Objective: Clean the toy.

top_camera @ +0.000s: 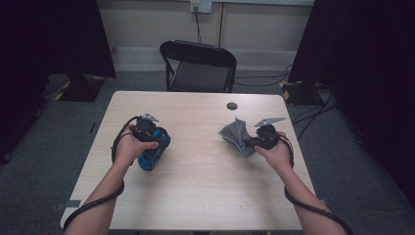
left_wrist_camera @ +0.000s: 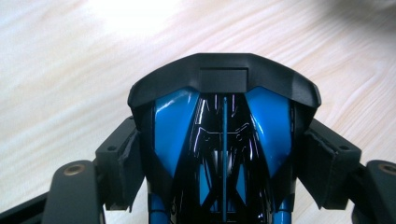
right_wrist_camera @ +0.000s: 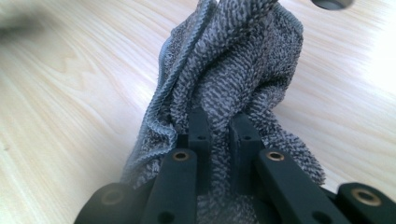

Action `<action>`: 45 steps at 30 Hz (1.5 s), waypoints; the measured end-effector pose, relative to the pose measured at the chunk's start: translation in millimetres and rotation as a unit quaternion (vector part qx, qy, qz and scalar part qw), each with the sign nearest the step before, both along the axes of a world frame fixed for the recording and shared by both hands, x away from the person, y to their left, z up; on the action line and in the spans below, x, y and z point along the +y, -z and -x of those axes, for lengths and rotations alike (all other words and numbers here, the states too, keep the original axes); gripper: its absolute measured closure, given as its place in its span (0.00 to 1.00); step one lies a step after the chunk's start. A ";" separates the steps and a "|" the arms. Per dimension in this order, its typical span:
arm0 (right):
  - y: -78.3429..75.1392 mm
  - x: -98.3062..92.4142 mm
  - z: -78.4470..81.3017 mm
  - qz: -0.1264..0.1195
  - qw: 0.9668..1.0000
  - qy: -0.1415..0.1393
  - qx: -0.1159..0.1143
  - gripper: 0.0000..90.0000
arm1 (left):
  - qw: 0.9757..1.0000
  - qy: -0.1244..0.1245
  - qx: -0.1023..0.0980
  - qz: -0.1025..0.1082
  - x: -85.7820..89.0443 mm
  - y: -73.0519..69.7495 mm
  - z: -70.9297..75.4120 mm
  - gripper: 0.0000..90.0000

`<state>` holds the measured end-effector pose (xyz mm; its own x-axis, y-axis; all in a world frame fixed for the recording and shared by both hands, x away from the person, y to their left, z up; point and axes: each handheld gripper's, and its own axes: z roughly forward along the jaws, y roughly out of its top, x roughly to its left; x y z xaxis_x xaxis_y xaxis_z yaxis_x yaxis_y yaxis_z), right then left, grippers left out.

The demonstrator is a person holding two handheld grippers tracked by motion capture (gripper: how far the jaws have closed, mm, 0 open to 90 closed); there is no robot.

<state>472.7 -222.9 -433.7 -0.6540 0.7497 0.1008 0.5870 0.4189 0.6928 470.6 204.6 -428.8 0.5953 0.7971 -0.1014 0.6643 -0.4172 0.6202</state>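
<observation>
Your left tool (left_wrist_camera: 224, 186) clamps blue toy car (left_wrist_camera: 224, 140); right tool (right_wrist_camera: 219, 135) pinches grey cloth (right_wrist_camera: 233, 70) above tabletop (top_camera: 205, 196). Looks like wipe step; next, bring cloth onto car.

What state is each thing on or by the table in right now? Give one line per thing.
left gripper: shut on the blue toy car.
right gripper: shut on the grey cloth, bunched.
dark round disc: lying flat on the table.
folding chair: unfolded, unoccupied.
</observation>
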 end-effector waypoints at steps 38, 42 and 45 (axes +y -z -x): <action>34.2 -6.2 1.1 0.023 0.999 0.020 -0.012 0.71 | 0.998 -0.012 0.036 -0.049 -28.5 53.5 -31.8 0.28; 32.9 -7.4 1.7 0.020 0.999 0.022 -0.018 0.67 | 0.998 -0.012 0.029 -0.053 -30.8 54.5 -30.8 0.28; 30.5 -8.6 1.8 0.021 0.999 0.024 -0.022 0.63 | 0.998 -0.008 0.027 -0.054 -29.8 54.5 -30.8 0.27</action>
